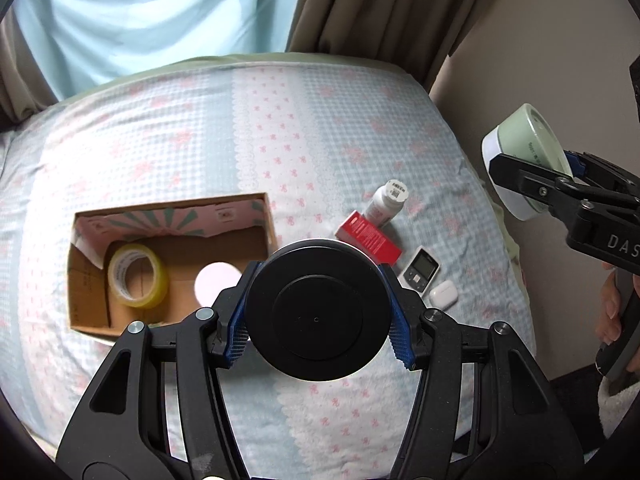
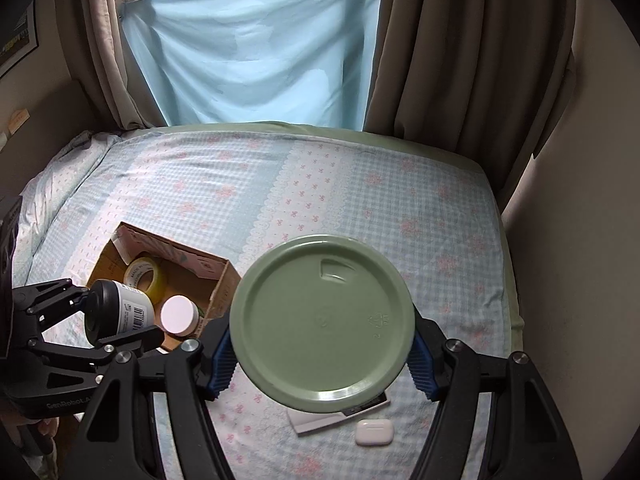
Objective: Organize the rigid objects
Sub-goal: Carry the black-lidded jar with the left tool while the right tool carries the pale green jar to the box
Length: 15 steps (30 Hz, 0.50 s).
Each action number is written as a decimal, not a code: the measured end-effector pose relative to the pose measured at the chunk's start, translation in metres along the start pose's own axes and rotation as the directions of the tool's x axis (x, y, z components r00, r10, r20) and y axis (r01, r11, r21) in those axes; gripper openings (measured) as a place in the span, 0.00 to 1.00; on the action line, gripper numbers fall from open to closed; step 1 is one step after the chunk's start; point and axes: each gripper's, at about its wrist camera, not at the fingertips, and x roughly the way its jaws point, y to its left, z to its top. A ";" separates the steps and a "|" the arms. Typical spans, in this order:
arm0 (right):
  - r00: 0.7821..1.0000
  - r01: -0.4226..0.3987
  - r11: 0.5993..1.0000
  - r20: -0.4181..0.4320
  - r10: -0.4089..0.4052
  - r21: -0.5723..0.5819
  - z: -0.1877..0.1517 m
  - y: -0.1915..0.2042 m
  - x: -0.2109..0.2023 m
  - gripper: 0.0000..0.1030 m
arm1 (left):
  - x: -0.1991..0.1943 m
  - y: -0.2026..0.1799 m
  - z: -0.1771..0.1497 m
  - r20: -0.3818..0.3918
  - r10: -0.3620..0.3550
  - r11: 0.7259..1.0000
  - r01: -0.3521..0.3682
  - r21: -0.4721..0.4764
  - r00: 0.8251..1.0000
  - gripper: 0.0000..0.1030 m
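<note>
Closest to my left camera, my left gripper [image 1: 318, 316] is clenched on a black-capped jar [image 1: 318, 310], its blue pads [image 1: 236, 334] pressing both sides of the round cap, the jar lifted clear above the bedspread [image 1: 280, 128]. In my right camera, my right gripper [image 2: 322, 356] grasps a green-lidded tub [image 2: 324, 318] the same way, lid facing me, held up over the bed. Just under the tub I see a white earbud case [image 2: 374, 432] lying on the cover, with a flat white device [image 2: 320, 420] partly hidden beside it. From the left view, that small device with a screen [image 1: 420, 270] sits near the earbud case, and a red box [image 1: 368, 240] lies beyond it, touching a white pill bottle [image 1: 386, 202] tipped on its side. Off to the left, a cardboard box [image 1: 256, 224] sits open on the bed, holding a roll of yellowish tape [image 1: 138, 280] and a jar with a pale pink lid [image 2: 178, 314]. Farthest back, a light blue sheet [image 2: 248, 48] hangs across the window between brown curtains [image 2: 460, 60].
</note>
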 end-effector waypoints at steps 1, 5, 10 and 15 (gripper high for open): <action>1.000 -0.004 1.000 -0.003 0.004 0.012 0.000 0.011 -0.004 0.64 | -0.005 0.013 -0.002 -0.005 -0.003 1.000 0.003 -0.001 1.000 0.52; 1.000 -0.004 0.998 -0.003 0.004 0.063 -0.002 0.061 -0.017 0.64 | -0.023 0.065 -0.009 -0.025 -0.007 1.000 0.008 0.030 1.000 0.52; 1.000 0.008 0.990 -0.013 -0.007 0.138 0.000 0.115 -0.014 0.64 | -0.036 0.130 -0.007 -0.036 -0.007 0.997 0.010 0.071 0.999 0.52; 0.999 0.020 0.983 -0.050 -0.011 0.183 0.004 0.159 0.002 0.64 | -0.036 0.178 0.000 -0.046 -0.019 0.994 0.024 0.107 0.999 0.52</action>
